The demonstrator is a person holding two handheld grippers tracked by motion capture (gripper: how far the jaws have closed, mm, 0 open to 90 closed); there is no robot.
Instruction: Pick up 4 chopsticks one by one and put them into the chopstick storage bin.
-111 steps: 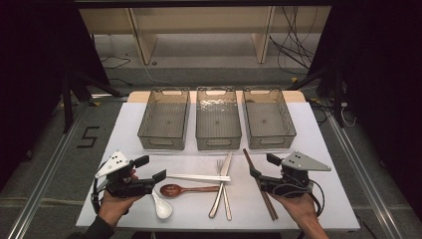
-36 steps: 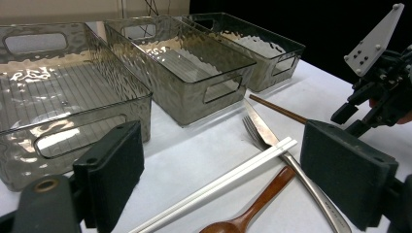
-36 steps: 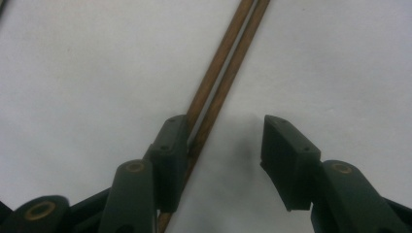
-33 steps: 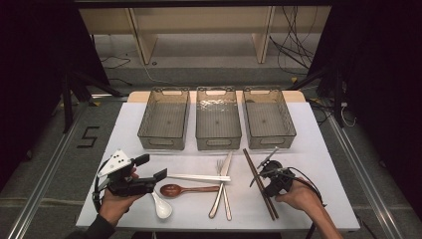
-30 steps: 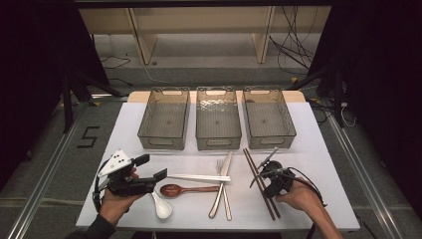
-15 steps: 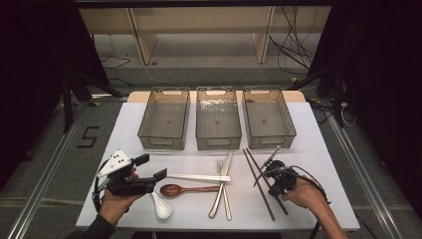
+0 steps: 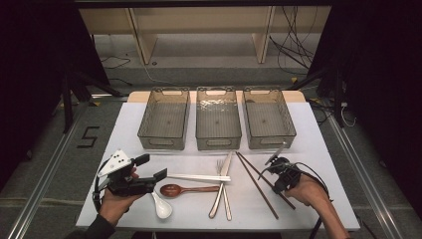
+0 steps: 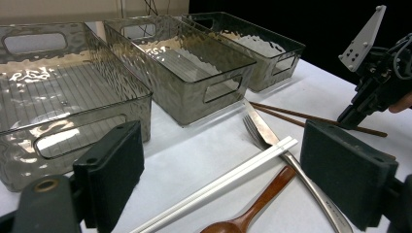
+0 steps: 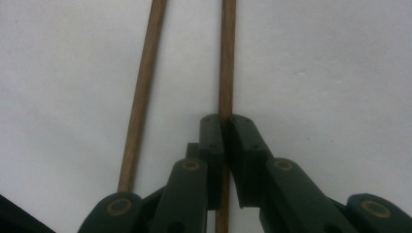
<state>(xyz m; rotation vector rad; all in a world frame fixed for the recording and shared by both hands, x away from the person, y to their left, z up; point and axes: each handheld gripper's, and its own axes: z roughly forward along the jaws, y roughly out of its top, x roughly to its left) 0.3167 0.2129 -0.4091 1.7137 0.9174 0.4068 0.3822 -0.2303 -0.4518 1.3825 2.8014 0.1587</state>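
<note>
Two thin brown wooden chopsticks (image 9: 142,97) lie on the smooth white tabletop (image 7: 328,149); right gripper (image 9: 225,121) jaws clamped on one round stick, left gripper (image 7: 149,179) jaws apart. Beyond, three ribbed clear bins (image 7: 217,119), then grey floor.

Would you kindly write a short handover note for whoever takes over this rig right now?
Right gripper: shut on one brown chopstick; its twin lies free beside it on the table.
Left gripper: open, holding nothing, near the white chopsticks.
Wooden spoon, white spoon, fork and knife lie loose.
Done: chopstick gripped.
Left: all three bins are empty, likely awaiting the cutlery.
</note>
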